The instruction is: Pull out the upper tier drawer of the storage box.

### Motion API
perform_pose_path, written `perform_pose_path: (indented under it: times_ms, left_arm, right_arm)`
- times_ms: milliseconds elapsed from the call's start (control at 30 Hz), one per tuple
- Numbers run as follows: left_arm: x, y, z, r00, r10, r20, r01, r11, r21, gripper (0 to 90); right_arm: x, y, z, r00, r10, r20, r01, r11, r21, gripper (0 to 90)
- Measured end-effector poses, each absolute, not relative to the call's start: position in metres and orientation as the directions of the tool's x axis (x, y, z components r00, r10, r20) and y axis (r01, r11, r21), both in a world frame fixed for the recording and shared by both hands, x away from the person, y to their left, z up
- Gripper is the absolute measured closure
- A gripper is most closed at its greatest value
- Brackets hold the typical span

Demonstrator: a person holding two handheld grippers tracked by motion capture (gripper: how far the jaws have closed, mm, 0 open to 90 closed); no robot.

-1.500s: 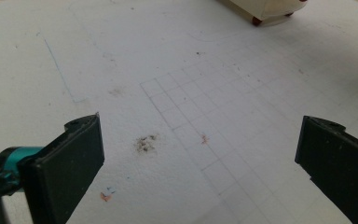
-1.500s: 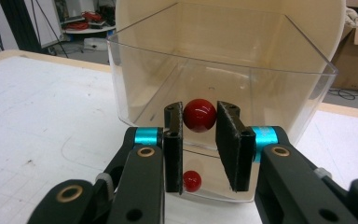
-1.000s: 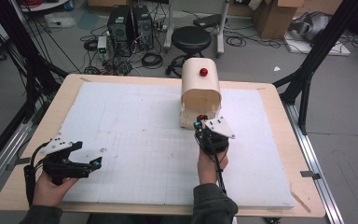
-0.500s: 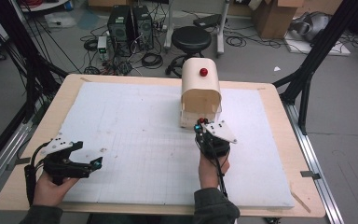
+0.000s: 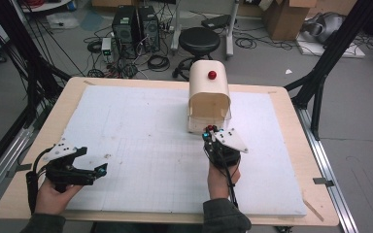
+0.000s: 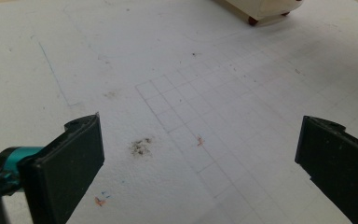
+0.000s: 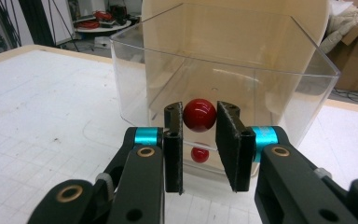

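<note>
Fingers of the right gripper (image 7: 199, 140) are pinching the round red knob (image 7: 199, 114) on the front wall of the clear plastic drawer (image 7: 261, 93), one black pad on each side, both touching it. Knob's red reflection sits just below, between the fingers. Drawer belongs to the cream round-topped wooden box (image 5: 209, 94), which stands on the white gridded foam sheet (image 5: 141, 141) at the far middle of the light wooden worktop (image 5: 291, 145); clear front is just proud of the cream shell. A second red knob (image 5: 212, 74) sits on top of the box. In the high view the right gripper (image 5: 210, 132) points away from the person, tips right at the box's near face, grey three-cornered plate on top.

Left gripper (image 5: 99, 169) rests near the sheet's near-left corner, well apart from the box, pointing to the right. Its fingers (image 6: 74, 154) are spread wide over bare foam, nothing between them.
</note>
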State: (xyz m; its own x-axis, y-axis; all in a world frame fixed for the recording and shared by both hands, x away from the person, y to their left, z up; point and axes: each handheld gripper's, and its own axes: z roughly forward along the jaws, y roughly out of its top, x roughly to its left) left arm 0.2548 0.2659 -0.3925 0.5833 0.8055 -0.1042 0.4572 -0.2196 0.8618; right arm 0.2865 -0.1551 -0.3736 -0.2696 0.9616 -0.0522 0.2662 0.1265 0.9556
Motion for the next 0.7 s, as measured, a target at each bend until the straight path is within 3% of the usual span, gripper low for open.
perform_pose_path:
  times_ms: [700]
  left_arm:
    - [0.255,0.264,-0.391,0.587,0.803,-0.104,0.454,-0.220,0.864,1.7]
  right_arm:
    - [0.274,-0.158,-0.374,-0.284,0.958,-0.050,0.260,0.127,0.957,72.5]
